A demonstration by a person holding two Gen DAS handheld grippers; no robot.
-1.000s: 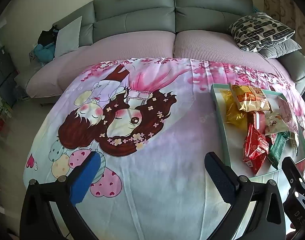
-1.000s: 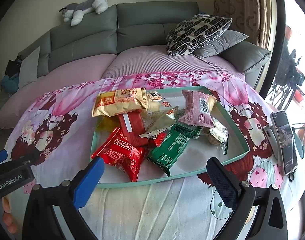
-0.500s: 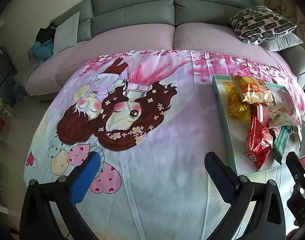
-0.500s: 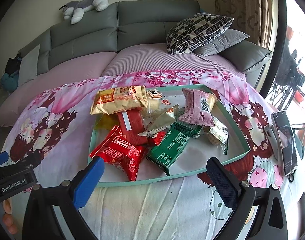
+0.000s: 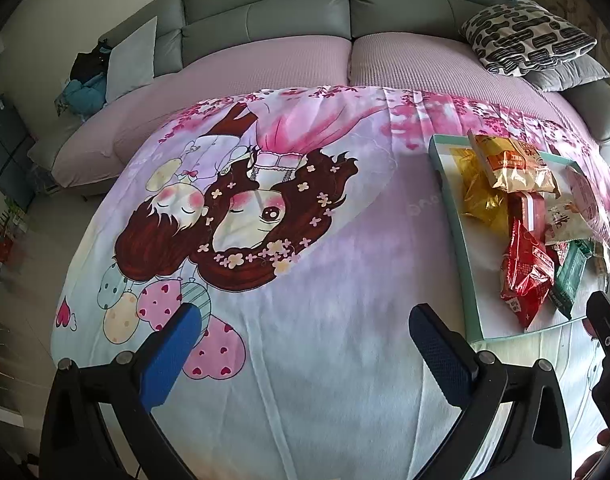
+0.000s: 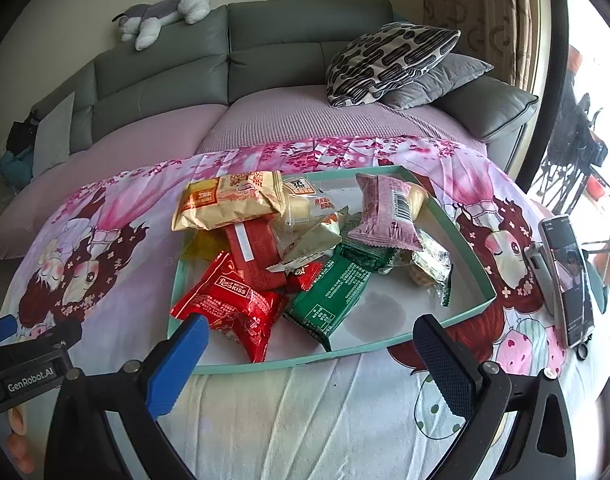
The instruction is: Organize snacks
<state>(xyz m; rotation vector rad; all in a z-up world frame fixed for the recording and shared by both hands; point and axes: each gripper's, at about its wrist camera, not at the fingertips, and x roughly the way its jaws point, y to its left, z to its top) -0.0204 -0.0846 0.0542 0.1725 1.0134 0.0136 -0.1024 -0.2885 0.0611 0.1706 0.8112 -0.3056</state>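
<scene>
On a cartoon-printed pink bedsheet (image 6: 305, 408) before a grey sofa (image 6: 265, 52), mixed foil snack packets (image 6: 289, 256) lay heaped in a shallow teal tray (image 6: 461, 236), while both hand-held grippers, left (image 5: 305, 344) and right (image 6: 311, 354), hovered spread apart and empty, seemingly poised for sorting.

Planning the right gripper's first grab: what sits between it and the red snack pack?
Right wrist view: only the tray's teal front rim separates the right gripper from the red snack pack.
</scene>
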